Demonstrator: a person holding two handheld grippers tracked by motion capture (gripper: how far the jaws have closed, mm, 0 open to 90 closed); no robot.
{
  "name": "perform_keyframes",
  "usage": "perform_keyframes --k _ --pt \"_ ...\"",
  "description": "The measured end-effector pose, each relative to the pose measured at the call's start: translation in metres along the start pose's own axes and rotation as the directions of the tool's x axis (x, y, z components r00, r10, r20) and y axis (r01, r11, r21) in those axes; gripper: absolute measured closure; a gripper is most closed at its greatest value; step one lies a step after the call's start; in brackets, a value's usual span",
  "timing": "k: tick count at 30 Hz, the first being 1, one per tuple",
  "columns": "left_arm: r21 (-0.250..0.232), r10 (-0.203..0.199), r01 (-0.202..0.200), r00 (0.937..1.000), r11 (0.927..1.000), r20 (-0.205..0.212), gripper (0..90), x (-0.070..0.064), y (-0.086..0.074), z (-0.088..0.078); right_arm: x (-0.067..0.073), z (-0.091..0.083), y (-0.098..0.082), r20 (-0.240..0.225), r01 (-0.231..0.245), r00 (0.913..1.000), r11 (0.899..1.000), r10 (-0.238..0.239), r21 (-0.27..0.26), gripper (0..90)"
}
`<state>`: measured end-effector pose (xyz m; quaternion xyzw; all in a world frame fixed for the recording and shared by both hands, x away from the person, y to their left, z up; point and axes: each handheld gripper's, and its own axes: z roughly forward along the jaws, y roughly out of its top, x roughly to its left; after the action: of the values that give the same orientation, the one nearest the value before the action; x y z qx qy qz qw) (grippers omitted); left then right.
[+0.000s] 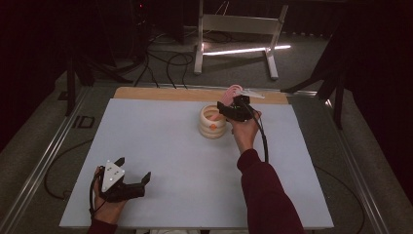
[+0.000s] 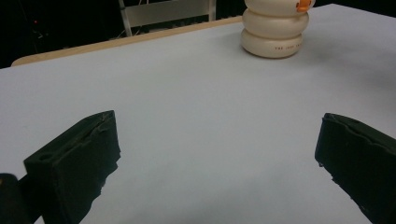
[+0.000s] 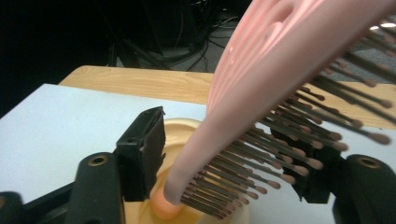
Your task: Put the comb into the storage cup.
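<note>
A wide stretch of bare white bench (image 1: 170, 146) lies open between the left tool (image 1: 132, 170) at the near left corner and a cream holder (image 1: 213, 122) standing towards the far middle, so a hand could cross there freely. Over the holder, the way is taken up by the right tool (image 1: 233, 108) and a pink hairbrush (image 3: 261, 93) leaning out of the holder between its parted jaws. The bench to the right of that arm is also bare.
</note>
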<state>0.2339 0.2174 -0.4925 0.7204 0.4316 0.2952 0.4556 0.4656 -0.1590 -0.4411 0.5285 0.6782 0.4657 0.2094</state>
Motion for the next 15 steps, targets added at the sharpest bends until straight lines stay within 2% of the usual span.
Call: perform_keyframes --k 5,8,10,12,13,14,15 --pt "0.0 -0.001 0.001 1.0 1.0 0.0 0.7 0.0004 0.0 -0.0003 -0.0032 -0.0008 0.0002 0.006 -0.018 0.9998 1.0 0.018 0.019 26.8" --pt "0.0 -0.002 0.002 1.0 1.0 -0.001 0.7 0.0003 -0.0002 0.0001 -0.0056 -0.0018 -0.0001 0.016 -0.014 0.9998 0.999 0.013 0.037 20.9" --pt "0.0 -0.002 0.002 1.0 1.0 -0.001 0.7 0.0003 -0.0002 0.0001 -0.0063 -0.0023 -0.0002 0.019 -0.012 0.9998 0.999 0.011 0.04 20.9" --pt "0.002 0.0 0.0 1.0 1.0 -0.002 0.7 0.0 -0.0004 0.0005 -0.0076 -0.004 0.0001 0.016 -0.015 0.9998 0.999 0.014 0.05 14.4" --pt "0.002 0.0 0.0 1.0 1.0 -0.002 0.7 0.0 -0.0004 0.0005 -0.0076 -0.004 0.0001 0.016 -0.015 0.9998 0.999 0.014 0.05 14.4" --pt "0.001 -0.002 0.002 1.0 1.0 -0.002 0.7 0.0 -0.0005 0.0008 -0.0078 -0.0043 0.0 0.015 -0.007 0.9999 0.998 0.006 0.055 13.4" --pt "0.002 -0.001 0.001 1.0 1.0 -0.001 0.7 0.0 -0.0004 0.0008 -0.0078 -0.005 -0.0001 0.023 0.021 0.9995 0.997 -0.022 0.068 10.5"
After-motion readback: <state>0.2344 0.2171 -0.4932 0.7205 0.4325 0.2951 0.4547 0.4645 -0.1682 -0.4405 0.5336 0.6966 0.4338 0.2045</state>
